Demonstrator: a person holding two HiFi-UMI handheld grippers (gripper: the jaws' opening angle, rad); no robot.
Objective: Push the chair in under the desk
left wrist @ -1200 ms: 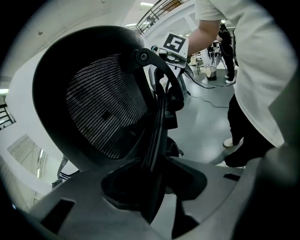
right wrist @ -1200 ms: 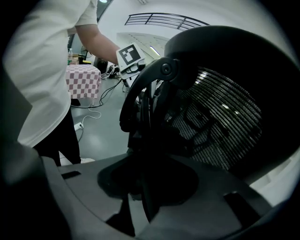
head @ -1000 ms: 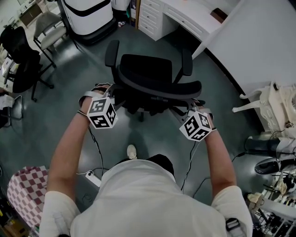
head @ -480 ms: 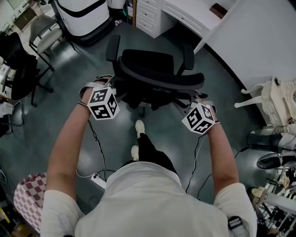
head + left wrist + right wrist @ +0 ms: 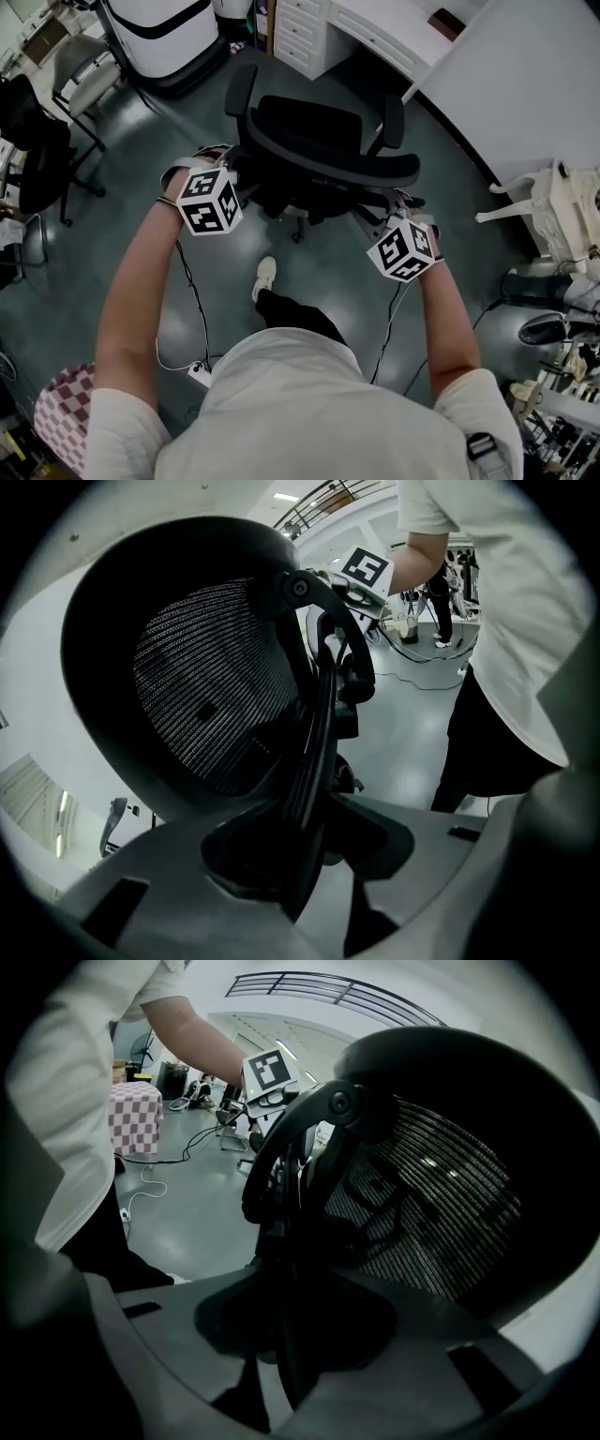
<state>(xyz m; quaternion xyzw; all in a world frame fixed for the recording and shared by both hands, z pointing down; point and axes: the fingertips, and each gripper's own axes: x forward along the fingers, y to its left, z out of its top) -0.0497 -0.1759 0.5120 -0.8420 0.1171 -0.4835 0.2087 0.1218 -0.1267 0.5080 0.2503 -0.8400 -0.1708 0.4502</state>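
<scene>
The left gripper and right gripper each clamp a side edge of the chair's backrest, so both can steer it straight toward the desk.

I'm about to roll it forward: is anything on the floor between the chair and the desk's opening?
Nothing visible does. Only bare floor lies between the chair and the desk; the white machine stands off to the left in the head view.

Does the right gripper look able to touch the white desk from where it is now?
Probably not yet: the right gripper grips the chair by its backrest, and the chair stands between it and the desk.
</scene>
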